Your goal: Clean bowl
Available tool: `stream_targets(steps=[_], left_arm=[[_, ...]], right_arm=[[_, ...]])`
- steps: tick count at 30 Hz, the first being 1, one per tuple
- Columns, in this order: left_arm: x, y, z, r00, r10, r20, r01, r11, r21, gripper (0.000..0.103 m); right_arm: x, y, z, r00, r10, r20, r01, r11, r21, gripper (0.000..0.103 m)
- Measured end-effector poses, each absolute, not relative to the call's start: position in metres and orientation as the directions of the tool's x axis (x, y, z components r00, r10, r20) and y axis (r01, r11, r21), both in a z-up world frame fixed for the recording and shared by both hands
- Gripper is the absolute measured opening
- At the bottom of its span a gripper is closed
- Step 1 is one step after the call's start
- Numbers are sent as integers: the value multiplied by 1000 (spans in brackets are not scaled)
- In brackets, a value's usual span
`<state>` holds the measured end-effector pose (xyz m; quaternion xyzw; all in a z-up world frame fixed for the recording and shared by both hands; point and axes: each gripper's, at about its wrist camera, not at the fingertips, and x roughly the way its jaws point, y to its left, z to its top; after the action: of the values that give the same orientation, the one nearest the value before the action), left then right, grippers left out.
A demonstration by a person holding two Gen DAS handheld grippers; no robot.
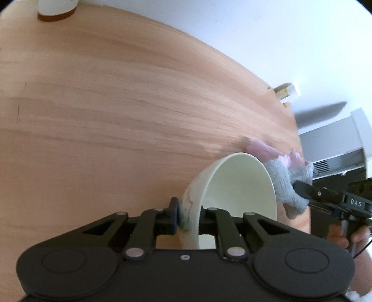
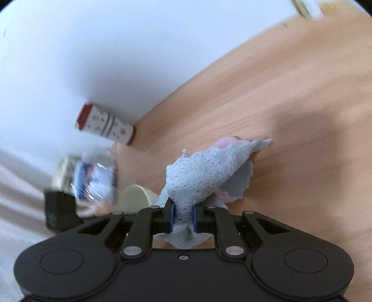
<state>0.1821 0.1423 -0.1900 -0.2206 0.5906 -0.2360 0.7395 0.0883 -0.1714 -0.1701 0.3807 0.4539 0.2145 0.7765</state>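
Observation:
A cream bowl (image 1: 239, 188) is tilted on its side above the wooden table, its opening facing right. My left gripper (image 1: 189, 215) is shut on the bowl's rim, one finger outside and one inside. My right gripper (image 2: 183, 219) is shut on a grey and pink cloth (image 2: 209, 172). In the left wrist view the right gripper (image 1: 302, 190) holds the cloth (image 1: 288, 181) against the bowl's far rim, outside the opening. The bowl's edge (image 2: 136, 197) shows at lower left in the right wrist view.
The wooden table (image 1: 116, 104) stretches away to a white wall. A white cup (image 1: 57, 10) stands at its far left. A small box (image 1: 287, 91) lies at the far right edge. A red and white carton (image 2: 104, 125) and a plastic bottle (image 2: 95, 178) are near the wall.

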Motion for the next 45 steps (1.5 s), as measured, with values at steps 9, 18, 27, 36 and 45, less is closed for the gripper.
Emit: stream_targets(steps=[9,18,27,36,45], left_arm=[[163,138,-149,306,-656,-690,27,730,-683,11],[135,108,-123,412,-622,-665,-6,728,-685,17],[128,97,-132,427,-603,-674,-104,707,-699,16],[128,112,-140,456,-587,-670,-219,655,-723,17],[140,115,-133,549,-565,-616,-232,605,-762,17]], right_arm=[[136,-171,-163,511,760,-402,23,455,890,16],[136,-201,-166,391,812,-433,47,452,891,16],[136,-209,-183,359,853,-378,97,368,925,16],[123,-227,-200,319,852,-416,125,397,909,16],[130,-235,-177,386,861,-332,27,349,937,16]])
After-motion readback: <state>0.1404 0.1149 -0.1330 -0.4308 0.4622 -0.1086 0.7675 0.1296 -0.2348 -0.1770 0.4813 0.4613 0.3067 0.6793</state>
